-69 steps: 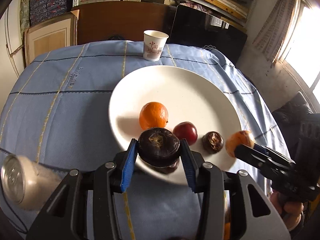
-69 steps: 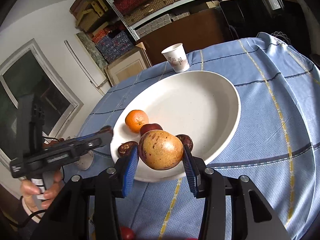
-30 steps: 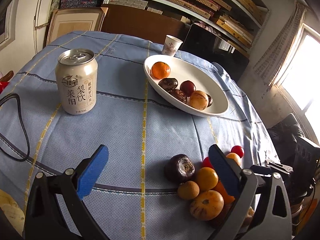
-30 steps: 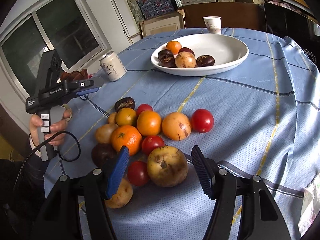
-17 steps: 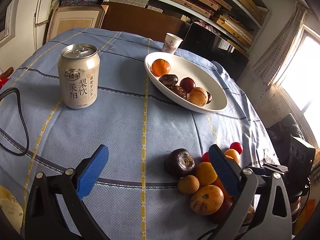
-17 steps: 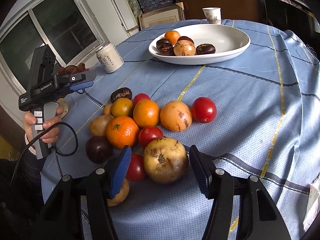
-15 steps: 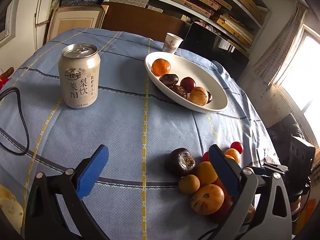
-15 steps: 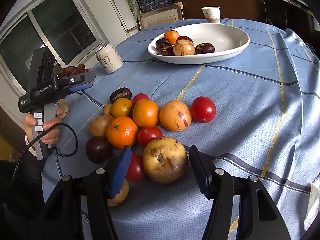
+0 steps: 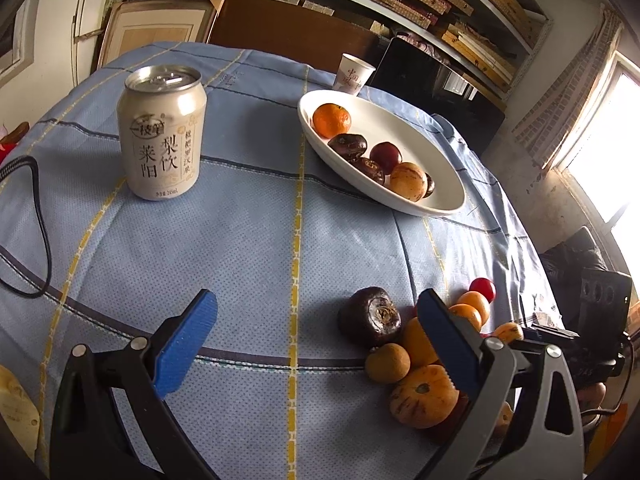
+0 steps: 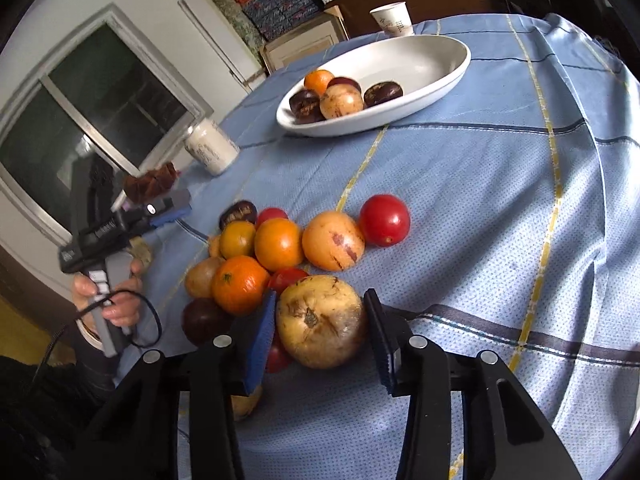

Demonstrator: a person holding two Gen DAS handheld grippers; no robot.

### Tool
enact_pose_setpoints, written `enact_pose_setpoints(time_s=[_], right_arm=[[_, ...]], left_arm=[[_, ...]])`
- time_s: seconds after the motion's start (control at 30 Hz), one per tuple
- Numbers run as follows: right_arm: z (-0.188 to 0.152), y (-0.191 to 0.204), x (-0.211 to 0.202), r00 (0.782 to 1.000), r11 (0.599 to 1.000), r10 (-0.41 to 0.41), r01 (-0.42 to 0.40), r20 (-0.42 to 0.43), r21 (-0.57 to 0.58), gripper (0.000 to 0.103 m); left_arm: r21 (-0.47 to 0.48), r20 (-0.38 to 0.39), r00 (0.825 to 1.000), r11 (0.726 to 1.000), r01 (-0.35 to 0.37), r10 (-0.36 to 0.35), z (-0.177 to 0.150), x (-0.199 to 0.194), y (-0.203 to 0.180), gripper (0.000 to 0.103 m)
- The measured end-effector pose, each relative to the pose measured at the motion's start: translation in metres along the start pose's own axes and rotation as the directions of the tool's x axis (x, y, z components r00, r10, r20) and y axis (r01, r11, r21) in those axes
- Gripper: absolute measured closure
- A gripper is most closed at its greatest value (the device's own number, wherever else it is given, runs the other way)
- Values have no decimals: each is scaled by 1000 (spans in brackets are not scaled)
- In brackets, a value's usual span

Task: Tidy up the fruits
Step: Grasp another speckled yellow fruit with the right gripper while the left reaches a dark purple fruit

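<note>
A pile of several loose fruits lies on the blue cloth. My right gripper is at its near edge, jaws closing, and both blue pads touch the sides of a large yellow-brown fruit that rests on the cloth. My left gripper stands wide open above bare cloth with nothing between its pads, and a dark purple fruit lies just beyond its right pad. The white plate at the back holds several fruits, among them an orange.
A pale drink can stands at the left and a paper cup behind the plate. A black cable loops over the left edge of the cloth. In the right wrist view a hand holds the left gripper's handle.
The right jaws have narrowed from well apart to touching the yellow-brown fruit, and that gripper has rolled. The left gripper stays open and has hardly moved. Earlier, both held fruit over the plate.
</note>
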State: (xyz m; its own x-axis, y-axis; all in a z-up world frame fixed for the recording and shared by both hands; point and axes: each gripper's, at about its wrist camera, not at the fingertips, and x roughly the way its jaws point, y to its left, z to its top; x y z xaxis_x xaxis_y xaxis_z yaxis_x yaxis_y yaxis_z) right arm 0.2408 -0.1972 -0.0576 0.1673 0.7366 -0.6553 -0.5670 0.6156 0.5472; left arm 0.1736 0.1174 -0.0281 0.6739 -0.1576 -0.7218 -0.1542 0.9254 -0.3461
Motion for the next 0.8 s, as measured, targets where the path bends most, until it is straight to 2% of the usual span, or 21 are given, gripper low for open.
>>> enact_pose_setpoints(time_s=[0.13, 0.27, 0.33, 0.53, 0.6, 0.63, 0.67, 0.8], right_arm=[[2, -4, -3, 1000, 999, 5, -6, 19, 35, 58], [3, -2, -3, 1000, 999, -2, 1, 19, 33, 58], [2, -2, -3, 1000, 1000, -8, 8, 18, 27, 58], [2, 1, -2, 1000, 1000, -6, 6, 18, 15, 58], [2, 1, -3, 1000, 1000, -8, 8, 17, 15, 58], [2, 1, -2, 1000, 1000, -8, 8, 16, 15, 58], [2, 1, -2, 1000, 1000, -7, 7, 15, 16, 58], [1, 2, -2, 1000, 1000, -17, 16, 14, 8, 58]], left_arm=[[43, -25, 1000, 999, -2, 3, -1, 10, -8, 7], [109, -74, 997, 994, 2, 6, -2, 26, -18, 29], [125, -105, 994, 992, 4, 10, -3, 35, -22, 36], [165, -130, 992, 986, 19, 2, 0, 45, -31, 39], [188, -146, 989, 981, 50, -22, -2, 47, -38, 50], [193, -154, 987, 979, 71, -41, -3, 47, -41, 60], [204, -159, 986, 975, 90, -58, -5, 46, -44, 66], [238, -142, 989, 969, 72, -38, -10, 41, -50, 68]])
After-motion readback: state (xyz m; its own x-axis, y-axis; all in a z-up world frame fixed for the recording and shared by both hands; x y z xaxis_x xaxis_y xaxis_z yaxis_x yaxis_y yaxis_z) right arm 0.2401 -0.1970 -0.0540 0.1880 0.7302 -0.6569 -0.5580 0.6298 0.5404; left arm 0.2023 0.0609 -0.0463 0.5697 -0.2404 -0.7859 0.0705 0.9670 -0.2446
